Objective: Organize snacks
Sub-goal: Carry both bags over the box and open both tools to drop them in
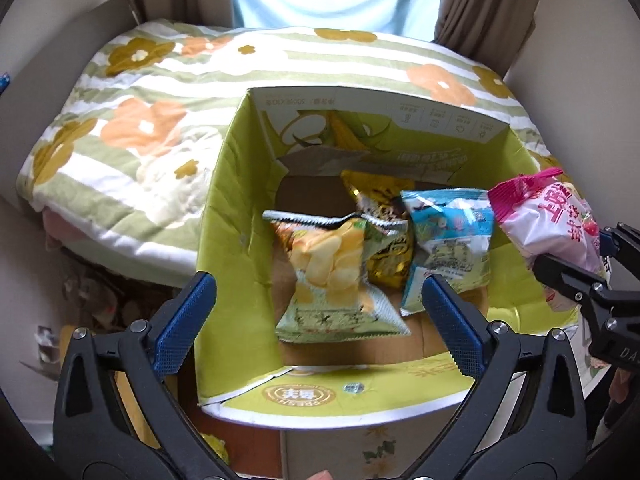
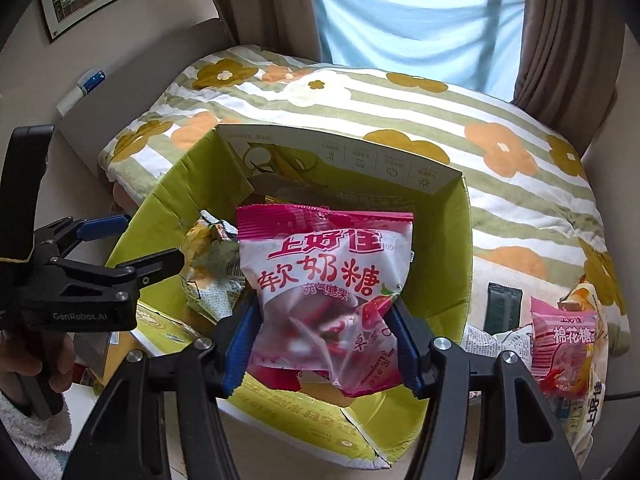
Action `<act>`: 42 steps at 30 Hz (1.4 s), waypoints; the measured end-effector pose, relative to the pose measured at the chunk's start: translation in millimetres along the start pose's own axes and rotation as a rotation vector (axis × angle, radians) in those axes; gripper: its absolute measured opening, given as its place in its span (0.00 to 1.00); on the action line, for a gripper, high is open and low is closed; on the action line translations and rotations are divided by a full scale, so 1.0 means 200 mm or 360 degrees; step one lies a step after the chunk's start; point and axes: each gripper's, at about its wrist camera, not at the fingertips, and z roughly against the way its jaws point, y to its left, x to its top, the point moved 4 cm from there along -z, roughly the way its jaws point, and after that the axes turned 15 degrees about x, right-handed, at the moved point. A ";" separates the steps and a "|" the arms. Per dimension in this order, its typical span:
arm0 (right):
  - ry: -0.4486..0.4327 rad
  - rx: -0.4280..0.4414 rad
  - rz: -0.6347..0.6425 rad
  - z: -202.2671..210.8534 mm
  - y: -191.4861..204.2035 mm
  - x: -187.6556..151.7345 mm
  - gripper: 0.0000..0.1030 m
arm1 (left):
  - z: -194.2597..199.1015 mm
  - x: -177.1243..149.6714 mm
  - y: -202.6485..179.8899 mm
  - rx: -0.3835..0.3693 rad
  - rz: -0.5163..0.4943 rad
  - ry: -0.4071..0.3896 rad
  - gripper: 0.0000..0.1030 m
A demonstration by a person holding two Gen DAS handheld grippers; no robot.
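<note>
1. While the left gripper (image 1: 320,304) hangs over the open green cardboard box (image 1: 236,216), its two blue-padded fingers (image 1: 184,320) are spread wide and pinch nothing.
2. One chip packet (image 1: 336,276), pale green with yellow crisps printed on it, shows between and beyond those fingers, over the inside of the box; whether it rests on anything cannot be told.
3. Two more packets lie in the box behind it: one gold packet (image 1: 384,240) and one light blue packet (image 1: 448,240), side by side and overlapping, so three snacks show within the box in the left wrist view.
4. The right gripper (image 2: 320,344) pinches one pink-and-white candy bag (image 2: 324,280) by its lower part, a blue finger pad (image 2: 240,344) pressed against each side, and the bag stands upright above the near half of the box.
5. Outside the box, on the bed's striped flower blanket (image 2: 400,120), one dark green sachet (image 2: 504,304) stands near the box's right wall.
6. To the right of the sachet lies a small heap, where one pink marshmallow bag (image 2: 560,340) rests on other packets too overlapped to count.
7. A hand (image 2: 32,364) in a fleecy white sleeve grips the left gripper's handle.
</note>
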 end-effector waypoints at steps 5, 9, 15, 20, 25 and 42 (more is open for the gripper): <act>0.0023 0.0016 -0.0026 -0.02 0.01 -0.02 0.55 | 0.01 -0.06 0.06 -0.0027 0.0080 0.0043 0.99; 0.0032 0.0061 -0.0046 -0.04 0.03 -0.02 0.56 | 0.04 -0.08 0.11 -0.0021 0.0117 0.0023 0.99; 0.0019 0.0100 -0.0068 -0.08 0.05 -0.01 0.72 | 0.08 -0.08 0.15 -0.0009 0.0149 -0.0002 0.99; -0.0064 0.0119 -0.0044 -0.06 0.07 -0.01 0.98 | 0.10 -0.12 0.16 -0.0014 0.0173 0.0013 0.99; -0.0058 0.0111 -0.0022 -0.05 0.08 -0.04 0.98 | 0.12 -0.15 0.17 -0.0018 0.0187 0.0016 0.99; -0.0192 -0.0022 -0.0143 0.23 0.04 -0.13 0.98 | 0.28 -0.11 -0.03 -0.0166 -0.0008 -0.0114 0.99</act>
